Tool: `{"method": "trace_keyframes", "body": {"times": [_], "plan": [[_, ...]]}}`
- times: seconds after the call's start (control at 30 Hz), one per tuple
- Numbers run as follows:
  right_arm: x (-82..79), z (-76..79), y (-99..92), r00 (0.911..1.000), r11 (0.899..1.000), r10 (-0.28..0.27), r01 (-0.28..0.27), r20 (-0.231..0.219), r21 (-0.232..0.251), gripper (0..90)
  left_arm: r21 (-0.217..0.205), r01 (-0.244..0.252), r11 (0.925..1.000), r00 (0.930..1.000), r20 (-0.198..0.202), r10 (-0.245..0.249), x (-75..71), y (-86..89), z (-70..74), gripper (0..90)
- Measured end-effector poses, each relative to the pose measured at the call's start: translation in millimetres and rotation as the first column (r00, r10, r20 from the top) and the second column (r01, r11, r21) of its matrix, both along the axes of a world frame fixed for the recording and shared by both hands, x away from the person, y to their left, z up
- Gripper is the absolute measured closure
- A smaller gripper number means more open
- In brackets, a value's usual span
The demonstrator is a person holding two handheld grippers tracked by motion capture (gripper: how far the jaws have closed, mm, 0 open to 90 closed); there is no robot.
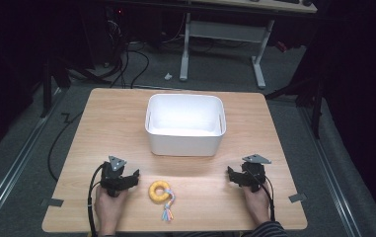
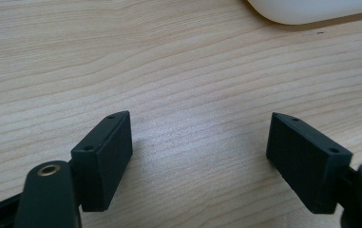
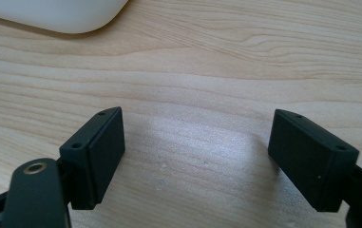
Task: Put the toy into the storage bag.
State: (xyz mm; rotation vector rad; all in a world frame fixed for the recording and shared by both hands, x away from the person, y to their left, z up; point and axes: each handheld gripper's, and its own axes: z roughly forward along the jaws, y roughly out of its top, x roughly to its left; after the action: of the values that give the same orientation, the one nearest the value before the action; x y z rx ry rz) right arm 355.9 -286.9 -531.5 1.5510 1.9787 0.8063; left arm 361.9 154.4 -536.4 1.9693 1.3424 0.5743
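The ring toy (image 1: 161,192) lies on the tabletop (image 1: 274,148) near the front edge, just right of the left tongs (image 1: 129,177) and well apart from the right tongs (image 1: 232,176). Its tassel trails toward the person. Both tongs gape wide, empty. The bin (image 1: 185,140) sits beyond.

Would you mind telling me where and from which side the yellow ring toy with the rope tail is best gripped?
Probably on the ring toy's left arc, one jaw in the hole and one outside, coming from above. It lies flat on the table, so its sides offer little to pinch. The open left gripper is nearest, and the rope tail trails off toward the near right, clear of that arc.
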Motion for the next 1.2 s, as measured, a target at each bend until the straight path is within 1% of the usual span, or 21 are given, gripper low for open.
{"method": "trace_keyframes", "body": {"times": [0.17,0.27,0.33,0.43,0.53,0.67,0.8,0.93,1.07,1.1,1.2], "plan": [[-0.1,0.0,0.4,1.0000,1.000,0.003,-0.003,0.006,-0.007,19.9,0.001,0.004,1.0000,1.0000,-0.001,-0.004,1.9,-0.7,0.1,23.7],[-0.2,0.1,0.5,1.0000,1.000,-0.001,0.001,0.001,-0.001,20.0,-0.001,0.009,1.0000,1.0000,0.001,-0.009,2.1,-0.5,0.0,23.7],[-0.4,0.1,0.8,1.0000,1.000,0.001,-0.001,0.005,-0.008,20.2,-0.002,0.011,0.9999,0.9999,0.000,-0.011,2.6,0.0,0.0,23.7],[-0.2,0.0,0.2,1.0000,1.000,0.005,-0.005,0.005,-0.003,20.9,-0.002,-0.004,1.0000,1.0000,-0.006,0.004,4.0,1.2,-0.1,20.6],[-0.3,0.0,0.4,1.0000,1.000,0.005,-0.005,0.006,-0.004,20.9,0.003,-0.006,1.0000,0.9999,-0.008,0.006,4.9,1.9,-0.2,19.1],[-0.4,0.0,0.4,1.0000,1.000,0.004,-0.004,0.006,-0.005,20.9,0.009,-0.004,0.9999,0.9998,-0.021,0.004,6.0,1.7,0.9,17.6],[-0.6,0.0,0.7,1.0000,1.000,0.003,-0.003,0.006,-0.006,20.9,0.018,0.008,0.9998,0.9994,-0.033,-0.008,7.7,0.6,2.4,17.6],[-0.8,0.2,0.9,1.0000,1.000,0.003,-0.003,0.005,-0.008,20.9,0.022,0.024,0.9995,0.9994,-0.026,-0.024,6.5,-1.6,5.6,17.8],[-0.7,0.2,0.7,0.9999,1.000,0.007,-0.007,0.008,-0.012,21.2,0.011,0.038,0.9992,0.9988,-0.031,-0.038,5.3,-1.4,11.9,20.6],[-0.8,0.2,0.8,1.0000,1.000,0.004,-0.004,0.005,-0.008,21.2,0.002,0.041,0.9992,0.9988,-0.027,-0.041,4.7,-0.5,13.0,21.2],[-0.6,0.1,0.5,1.0000,1.000,0.007,-0.007,0.005,-0.001,21.8,-0.032,0.051,0.9982,0.9980,-0.035,-0.052,3.7,2.6,15.5,23.3]]}}
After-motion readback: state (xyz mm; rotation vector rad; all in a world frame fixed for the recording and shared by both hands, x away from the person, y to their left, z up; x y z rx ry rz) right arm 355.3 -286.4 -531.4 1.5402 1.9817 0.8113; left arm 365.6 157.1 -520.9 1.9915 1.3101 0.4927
